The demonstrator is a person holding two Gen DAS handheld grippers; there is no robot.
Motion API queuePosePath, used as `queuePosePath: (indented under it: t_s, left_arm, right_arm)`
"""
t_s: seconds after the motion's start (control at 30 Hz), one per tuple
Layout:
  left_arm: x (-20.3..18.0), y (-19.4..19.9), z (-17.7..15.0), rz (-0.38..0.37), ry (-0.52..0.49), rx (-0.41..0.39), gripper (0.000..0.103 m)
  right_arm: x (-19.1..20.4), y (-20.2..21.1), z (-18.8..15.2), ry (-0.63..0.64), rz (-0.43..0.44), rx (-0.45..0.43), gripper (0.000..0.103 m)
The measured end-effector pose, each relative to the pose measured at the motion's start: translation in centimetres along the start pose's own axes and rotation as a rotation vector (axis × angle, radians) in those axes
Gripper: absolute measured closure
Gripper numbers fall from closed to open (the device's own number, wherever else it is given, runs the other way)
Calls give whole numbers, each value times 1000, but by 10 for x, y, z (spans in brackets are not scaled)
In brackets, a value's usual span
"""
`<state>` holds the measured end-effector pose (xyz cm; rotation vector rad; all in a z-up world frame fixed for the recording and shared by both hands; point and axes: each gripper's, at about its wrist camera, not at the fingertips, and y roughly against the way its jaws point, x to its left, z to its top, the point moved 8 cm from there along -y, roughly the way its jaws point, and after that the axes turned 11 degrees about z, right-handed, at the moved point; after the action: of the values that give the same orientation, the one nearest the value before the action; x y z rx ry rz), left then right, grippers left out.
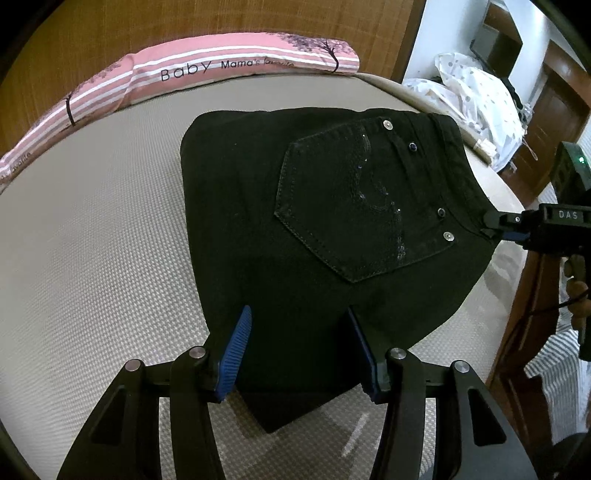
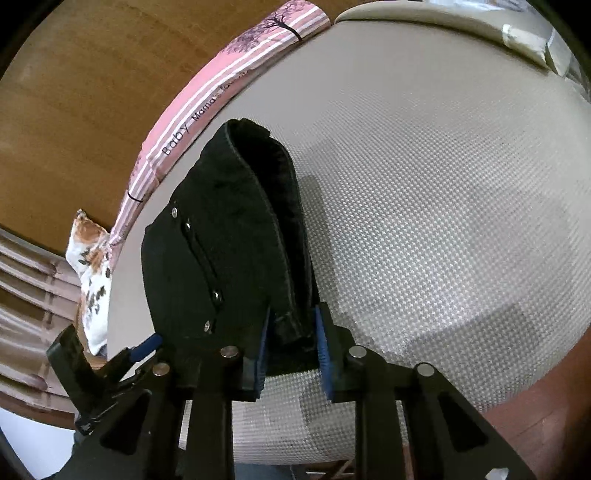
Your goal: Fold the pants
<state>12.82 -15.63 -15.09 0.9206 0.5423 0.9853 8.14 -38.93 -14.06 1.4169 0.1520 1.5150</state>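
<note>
While the pants are lying folded on the mattress, the scene is reading like this:

Pants: black pants are resting in a folded bundle on the woven grey mattress, back pocket and rivets facing up, waistband toward the right edge of the bed.

Left gripper: the left gripper is hovering at the near edge of the bundle, its blue pads spread about halfway, cloth lying between them but not pinched.

Right gripper: the right gripper is reaching in at the waistband corner; in the left wrist view its tips are sitting pinched on that edge, while its own view is showing the thick folded band between the pads.

Surroundings: a pink striped pillow is lying along the wooden headboard, well apart from the pants.
</note>
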Motion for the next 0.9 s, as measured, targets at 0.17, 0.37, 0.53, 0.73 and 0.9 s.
queuePosePath:
  t_s: [0.17,0.37,0.53,0.73,0.9]
  left_arm:
    - [1,0,0,6,4,1,50]
    - [2,2,3,18,5,1,49]
    - [10,19,12,-24,51,-36,49]
    - [33,35,43,-54,137,-136,49]
    - [40,24,81,-42,174,-149,49]
  right_arm:
    - [0,1,1,-19,-7,-3,80]
    - [5,3,1,-10,-35,-8,73]
    - [13,10,5,12,-51,-7,72]
    - [23,36,25,71,-104,-107,72]
    - [52,30,53,170,-98,-118,72]
